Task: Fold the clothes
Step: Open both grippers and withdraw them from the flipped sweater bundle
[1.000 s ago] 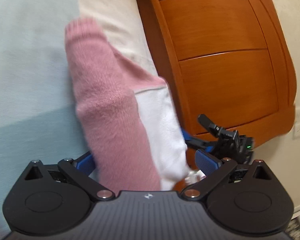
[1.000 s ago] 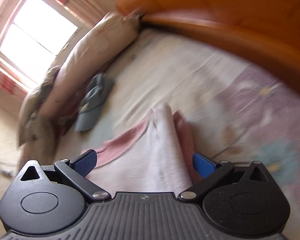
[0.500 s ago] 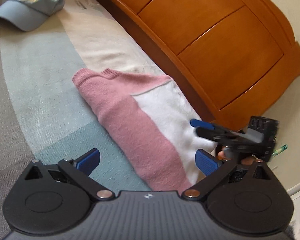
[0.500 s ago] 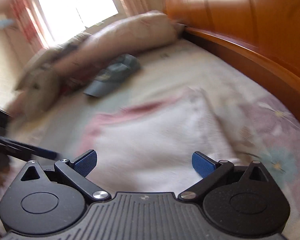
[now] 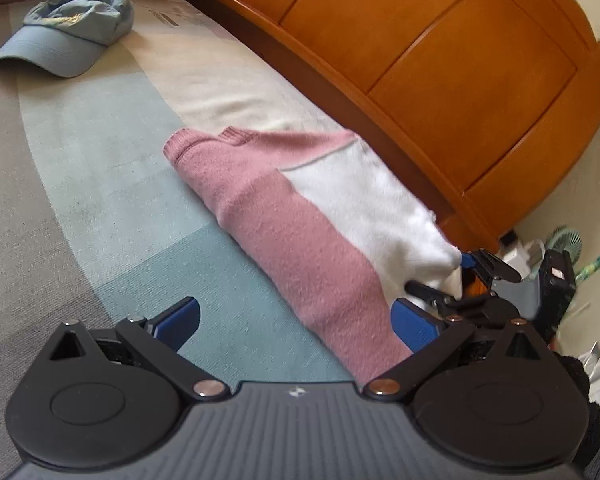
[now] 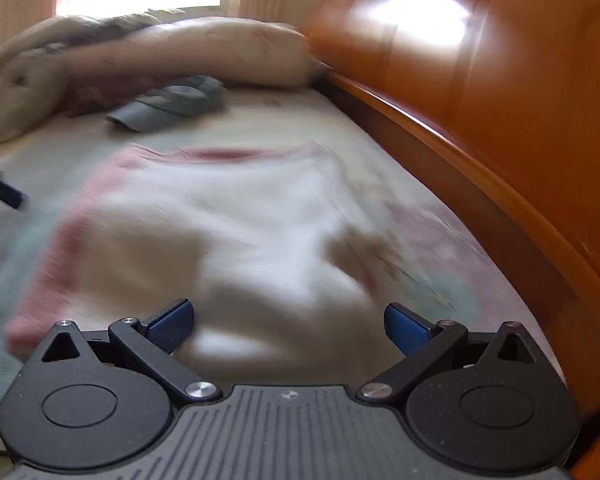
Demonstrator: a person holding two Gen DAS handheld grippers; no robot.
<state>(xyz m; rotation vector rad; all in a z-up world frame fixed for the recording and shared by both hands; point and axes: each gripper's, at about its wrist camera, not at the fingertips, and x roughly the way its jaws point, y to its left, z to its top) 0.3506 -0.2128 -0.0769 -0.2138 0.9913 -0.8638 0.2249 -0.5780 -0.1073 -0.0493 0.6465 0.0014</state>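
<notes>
A pink and white knit sweater [image 5: 300, 216] lies folded into a long strip on the bed, running from the middle toward the lower right. My left gripper [image 5: 296, 324] is open and empty, just above the sweater's near pink end. My right gripper [image 6: 288, 324] is open and empty, low over the sweater's white part [image 6: 220, 216], which is blurred in the right wrist view. The right gripper also shows in the left wrist view [image 5: 464, 276], open at the sweater's white corner.
A blue cap [image 5: 68, 28] lies at the far left of the bed, with pillows [image 6: 180, 48] behind it. An orange wooden headboard [image 5: 440, 60] runs along the right side. Clutter and a small fan [image 5: 564, 244] sit on the floor past the bed's corner.
Both grippers have let go of the sweater, which was lifted and now lies flat. Both have drawn back, and the right gripper has swung toward the pillows.
</notes>
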